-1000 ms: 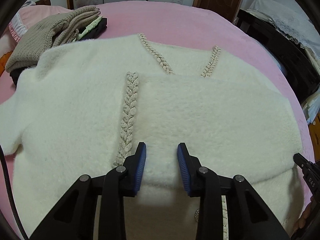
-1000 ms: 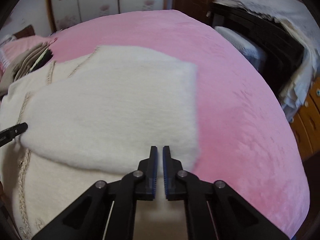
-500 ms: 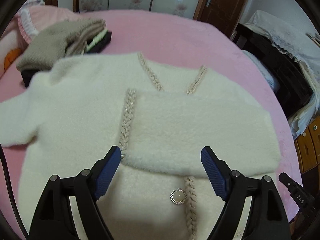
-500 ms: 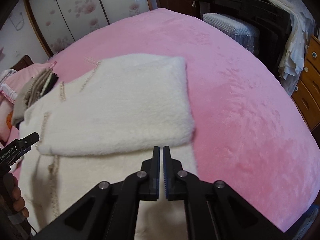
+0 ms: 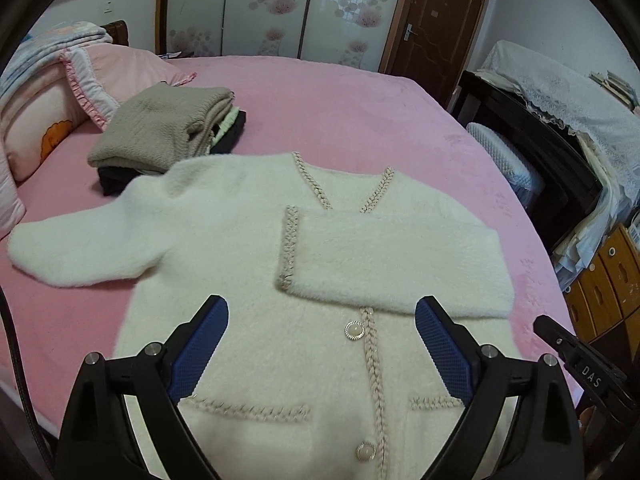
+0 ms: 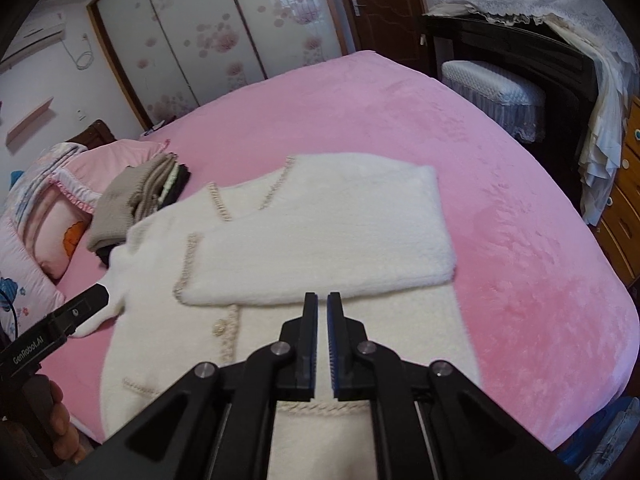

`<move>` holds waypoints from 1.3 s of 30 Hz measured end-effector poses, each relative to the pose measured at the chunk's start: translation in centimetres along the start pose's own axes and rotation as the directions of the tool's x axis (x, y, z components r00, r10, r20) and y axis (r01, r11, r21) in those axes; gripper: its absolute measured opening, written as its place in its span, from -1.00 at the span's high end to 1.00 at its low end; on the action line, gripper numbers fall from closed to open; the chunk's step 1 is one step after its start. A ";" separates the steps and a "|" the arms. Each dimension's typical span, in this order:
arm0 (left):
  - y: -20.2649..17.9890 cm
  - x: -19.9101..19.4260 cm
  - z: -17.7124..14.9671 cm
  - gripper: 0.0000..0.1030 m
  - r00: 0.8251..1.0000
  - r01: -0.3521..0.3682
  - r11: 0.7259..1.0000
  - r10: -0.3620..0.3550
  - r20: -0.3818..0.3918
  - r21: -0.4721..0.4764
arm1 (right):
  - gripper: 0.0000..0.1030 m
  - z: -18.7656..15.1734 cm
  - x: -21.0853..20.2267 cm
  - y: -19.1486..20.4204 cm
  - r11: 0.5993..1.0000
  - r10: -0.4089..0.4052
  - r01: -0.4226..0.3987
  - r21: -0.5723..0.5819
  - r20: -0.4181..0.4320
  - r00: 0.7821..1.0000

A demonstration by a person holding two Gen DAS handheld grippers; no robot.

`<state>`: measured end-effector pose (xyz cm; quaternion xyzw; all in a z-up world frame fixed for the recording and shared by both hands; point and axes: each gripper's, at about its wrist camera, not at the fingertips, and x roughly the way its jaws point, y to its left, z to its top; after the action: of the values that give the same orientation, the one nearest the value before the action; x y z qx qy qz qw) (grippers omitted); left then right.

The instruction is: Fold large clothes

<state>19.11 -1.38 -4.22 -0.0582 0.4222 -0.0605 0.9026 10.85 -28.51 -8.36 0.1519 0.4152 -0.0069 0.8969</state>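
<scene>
Lay face up on the pink bed (image 5: pixel 360 120): a fluffy white cardigan (image 5: pixel 248 320), right sleeve (image 5: pixel 400 264) already folded across the chest, left sleeve (image 5: pixel 76 252) stretched toward the pillows (image 5: pixel 44 128). Hung above the hem, holding nothing: left tool (image 5: pixel 322 344), jaws just spread wide, only cloth far below between them. Was barely parted, just beginning to open, likewise empty: right tool (image 6: pixel 322 340). Looked soft, thick, limp and light; likely to sag and drag on the plush cover, not slip. Seemed best pinched at the left cuff and shoulder seam, clear of the buttons (image 5: pixel 354 330) and braid trim. Sat close beyond the collar: a folded stack (image 5: pixel 168 132).
</scene>
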 end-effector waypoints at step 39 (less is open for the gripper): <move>35.1 -7.2 -1.3 -0.83 0.963 -0.224 0.863 0.267 0.032 -0.452 | 0.51 -0.7 3.0 31.4 0.921 0.201 -0.198 -0.336 -0.025 0.979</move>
<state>15.61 34.28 -5.10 -0.2113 0.3862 0.1557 0.8843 16.62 2.02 -2.67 0.0379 0.3883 0.1546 0.9077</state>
